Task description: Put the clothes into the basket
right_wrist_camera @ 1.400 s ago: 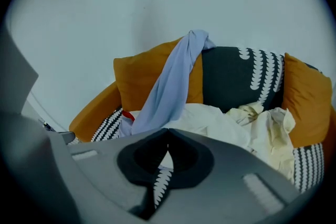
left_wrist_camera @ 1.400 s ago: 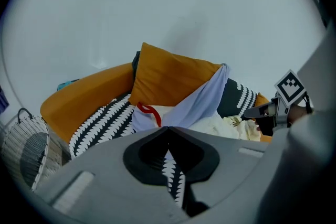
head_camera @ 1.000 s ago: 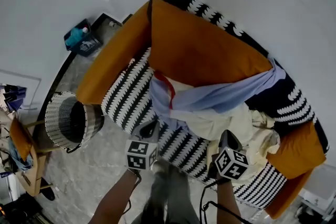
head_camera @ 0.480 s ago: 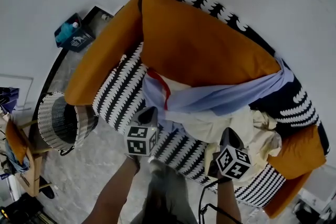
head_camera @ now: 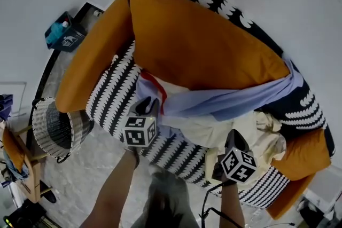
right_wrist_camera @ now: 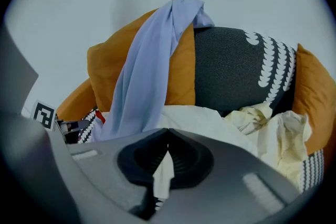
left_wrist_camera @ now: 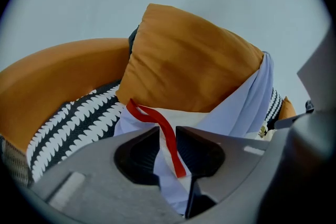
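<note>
Orange-and-black patterned sofa (head_camera: 109,99) | light-blue garment with red strip (head_camera: 224,104) on seat, long axis left-to-right | left gripper (left_wrist_camera: 168,131) tilted down, jaws just opening, strip between, unpinched | right gripper (right_wrist_camera: 168,132) tilted down, clenched, over cream cloth (right_wrist_camera: 210,123)

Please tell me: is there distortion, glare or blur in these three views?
Head view: strong fisheye bending, the sofa curves like an arc; even soft light, no glare. Left gripper view: black round corners, orange cushion sharp. Right gripper view: the same dark corners; blue garment in focus.
</note>
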`<state>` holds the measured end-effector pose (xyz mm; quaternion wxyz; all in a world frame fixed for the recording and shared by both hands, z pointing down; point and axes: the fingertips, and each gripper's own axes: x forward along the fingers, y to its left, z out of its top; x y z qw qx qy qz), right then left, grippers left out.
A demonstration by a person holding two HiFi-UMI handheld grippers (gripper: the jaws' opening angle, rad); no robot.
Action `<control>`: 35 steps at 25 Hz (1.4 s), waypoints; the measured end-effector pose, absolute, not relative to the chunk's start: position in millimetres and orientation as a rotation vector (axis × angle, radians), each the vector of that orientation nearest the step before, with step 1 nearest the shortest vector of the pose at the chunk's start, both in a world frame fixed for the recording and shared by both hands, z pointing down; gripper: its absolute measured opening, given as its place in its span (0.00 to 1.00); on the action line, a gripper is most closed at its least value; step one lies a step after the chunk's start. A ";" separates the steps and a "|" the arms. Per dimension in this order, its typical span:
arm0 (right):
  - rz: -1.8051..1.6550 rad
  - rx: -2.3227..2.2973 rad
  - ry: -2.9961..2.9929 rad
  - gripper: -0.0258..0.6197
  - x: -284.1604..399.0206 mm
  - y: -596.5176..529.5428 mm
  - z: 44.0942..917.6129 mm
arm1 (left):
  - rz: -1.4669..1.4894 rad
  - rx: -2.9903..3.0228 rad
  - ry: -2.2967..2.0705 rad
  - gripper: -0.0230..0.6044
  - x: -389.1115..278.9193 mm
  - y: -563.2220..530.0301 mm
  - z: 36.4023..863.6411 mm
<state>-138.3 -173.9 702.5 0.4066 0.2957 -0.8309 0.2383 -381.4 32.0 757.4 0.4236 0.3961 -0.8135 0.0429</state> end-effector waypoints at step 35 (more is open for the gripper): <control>0.649 0.758 -2.052 0.04 -123.7 -207.1 725.2 | 0.398 1.092 -1.871 0.13 -400.6 -42.8 840.0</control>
